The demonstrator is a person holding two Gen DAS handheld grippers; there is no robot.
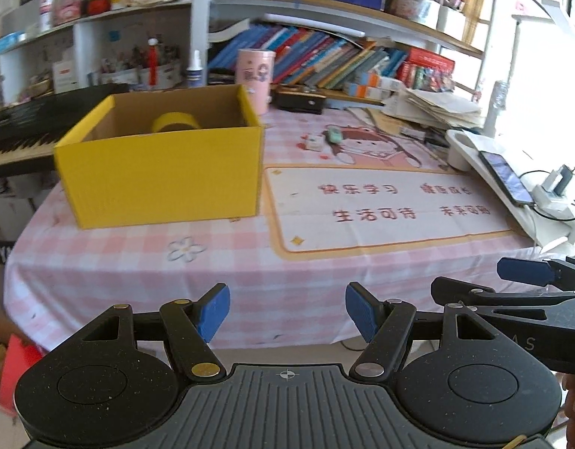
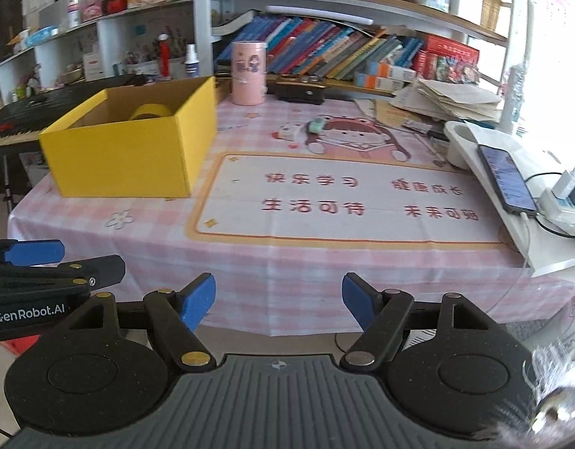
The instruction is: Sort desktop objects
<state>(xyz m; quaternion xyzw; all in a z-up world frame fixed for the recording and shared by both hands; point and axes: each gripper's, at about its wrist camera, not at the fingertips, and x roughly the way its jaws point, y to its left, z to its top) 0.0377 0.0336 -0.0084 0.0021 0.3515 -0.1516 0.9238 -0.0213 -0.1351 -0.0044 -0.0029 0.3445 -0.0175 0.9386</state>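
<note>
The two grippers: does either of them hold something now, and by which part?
Nothing is held. The left gripper and the right gripper are both open and empty.

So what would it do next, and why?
Probably move the right tool forward toward the small green item and white item on the mat: both tools are open and empty at the table's near edge, and the yellow box already holds tape.
</note>
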